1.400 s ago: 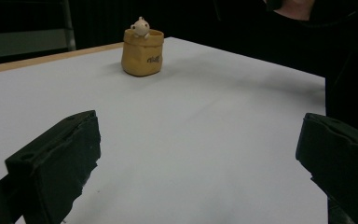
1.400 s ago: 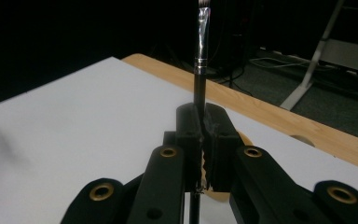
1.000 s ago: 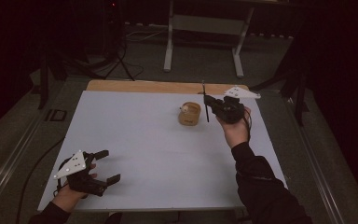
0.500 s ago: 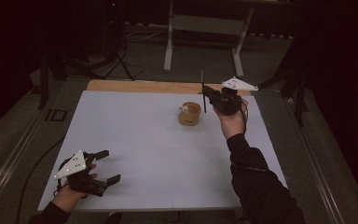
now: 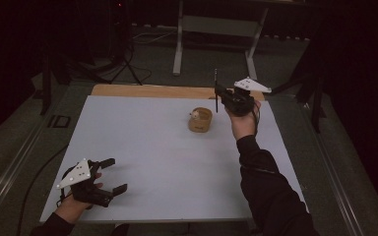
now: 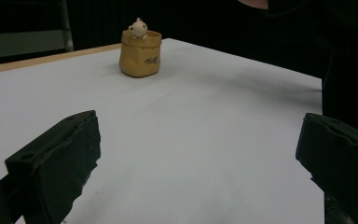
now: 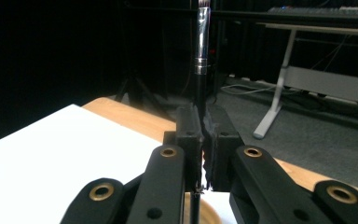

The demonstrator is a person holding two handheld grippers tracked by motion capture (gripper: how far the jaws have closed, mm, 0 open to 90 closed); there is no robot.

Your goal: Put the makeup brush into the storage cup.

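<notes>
My right gripper [image 5: 218, 97] hovers over the table's far right and is shut on a thin black brush [image 5: 216, 84], held upright. In the right gripper view the brush [image 7: 202, 51] rises from between the pressed jaws [image 7: 203, 122], its silver ferrule and bristles on top. A small yellow pouch-shaped pot [image 5: 200, 120] with a white figure at its rim stands just left of and below that gripper. The same pot [image 6: 140, 55] appears far off in the left gripper view. My left gripper [image 5: 116, 174] rests open near the front left corner, with nothing between its jaws [image 6: 200, 154].
A white sheet [image 5: 152, 157] covers the table, and a wooden strip [image 5: 147, 91] shows along the far edge. Beyond it stand a white desk frame [image 5: 211, 24] and dark stand legs [image 5: 123, 64] on the floor. The person's dark sleeve [image 5: 268, 191] lies over the right front.
My right gripper with the brush has drifted a little toward the far edge and slightly upward, away from the yellow pot. The left gripper has stayed put.
</notes>
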